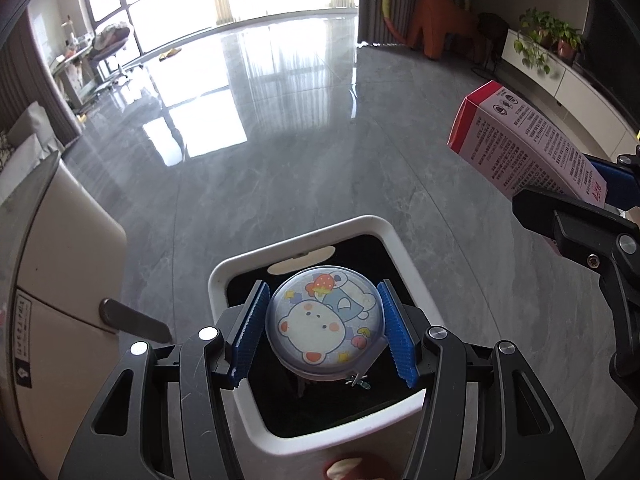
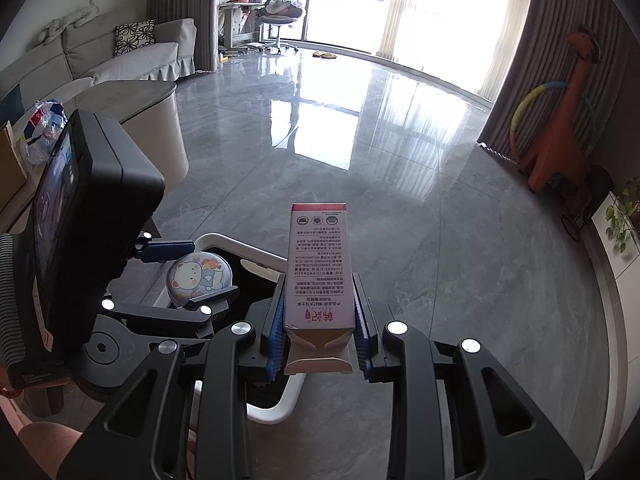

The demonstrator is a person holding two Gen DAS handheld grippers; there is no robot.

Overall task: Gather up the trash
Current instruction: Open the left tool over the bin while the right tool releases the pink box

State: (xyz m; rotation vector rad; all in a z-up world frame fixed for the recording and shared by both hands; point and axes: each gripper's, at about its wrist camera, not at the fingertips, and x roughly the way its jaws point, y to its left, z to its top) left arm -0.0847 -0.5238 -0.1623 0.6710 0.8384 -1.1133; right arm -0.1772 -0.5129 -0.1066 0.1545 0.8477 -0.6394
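Already over the bin (image 1: pixel 316 236), the round tin (image 1: pixel 325 322) sits clamped between the left jaws (image 1: pixel 325 332), the box (image 2: pixel 320 264) between the right jaws (image 2: pixel 320 332); released off-centre, either could strike the rim and fall to the floor (image 1: pixel 320 140).

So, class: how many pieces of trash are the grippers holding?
2. A round tin in the left gripper, over the bin; a box in the right gripper, beside it.
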